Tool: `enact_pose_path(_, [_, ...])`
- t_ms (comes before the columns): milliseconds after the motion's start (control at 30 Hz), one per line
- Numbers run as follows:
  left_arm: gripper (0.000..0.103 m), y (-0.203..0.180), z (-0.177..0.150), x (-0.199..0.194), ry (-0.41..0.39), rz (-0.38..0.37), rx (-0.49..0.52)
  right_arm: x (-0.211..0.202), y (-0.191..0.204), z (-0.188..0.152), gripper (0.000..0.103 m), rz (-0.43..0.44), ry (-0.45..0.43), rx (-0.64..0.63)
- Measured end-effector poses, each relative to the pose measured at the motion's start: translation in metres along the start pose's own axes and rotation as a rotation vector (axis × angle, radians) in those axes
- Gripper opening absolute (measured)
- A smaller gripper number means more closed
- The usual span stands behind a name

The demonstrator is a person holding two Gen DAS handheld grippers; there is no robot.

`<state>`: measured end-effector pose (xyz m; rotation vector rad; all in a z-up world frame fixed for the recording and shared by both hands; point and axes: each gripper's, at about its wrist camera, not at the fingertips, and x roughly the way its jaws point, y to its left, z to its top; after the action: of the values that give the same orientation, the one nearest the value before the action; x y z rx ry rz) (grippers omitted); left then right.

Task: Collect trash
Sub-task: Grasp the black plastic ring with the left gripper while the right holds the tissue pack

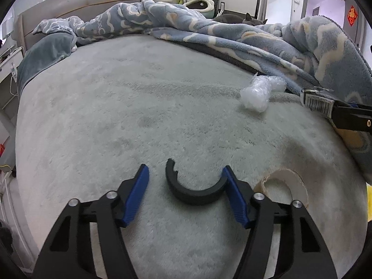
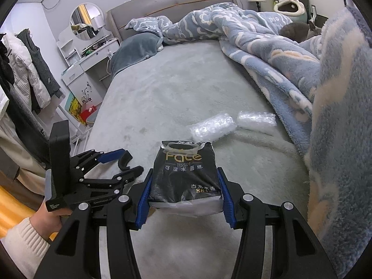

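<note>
The left tongs (image 1: 184, 181) stand spread over the bed (image 1: 139, 116), straddling a black ring piece (image 1: 193, 191) that lies flat on the fleece at six o'clock in the left view. One pad looks to touch the piece's right end; the other pad stands clear of it, so nothing is pinched yet. The right tongs (image 2: 184, 194) are pinching a black tissue pack (image 2: 184, 176), both pads pressed on its sides, held above the bed.

To take the piece well, I'd judge the left tongs should settle lower so the pads reach below its top edge, then close across the curve's widest part; a shallow pinch may tip or flick it on the soft fleece.

Just right of the piece, about four o'clock, sits a tape core (image 1: 282, 186). Farther off, toward two o'clock, a bubble wrap roll (image 1: 258, 95) lies by the blanket (image 1: 232, 37); the right view shows a second roll (image 2: 255, 121) next to it. A grey cat (image 1: 241, 19) lies at the far edge.
</note>
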<state>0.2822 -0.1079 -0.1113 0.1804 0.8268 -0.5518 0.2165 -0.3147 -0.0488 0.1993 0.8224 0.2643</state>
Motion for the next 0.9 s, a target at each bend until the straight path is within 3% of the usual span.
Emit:
enact_pose_path(267, [0.05,-0.002,0.003,0.002,0.002,-0.002,-0.016,0.0,0.0,0.0,0.052,0.014,0.004,-0.002])
enact_pose_path(567, [0.048,-0.007,0.002,-0.008,0.007,-0.007,-0.035,0.005,0.007,-0.001,0.052,0.037,0.029,-0.018])
enact_pose_path(900, [0.048,0.004,-0.012,-0.044,-0.022,-0.002,-0.168,0.0,0.018,-0.004,0.052,0.133,0.037,-0.016])
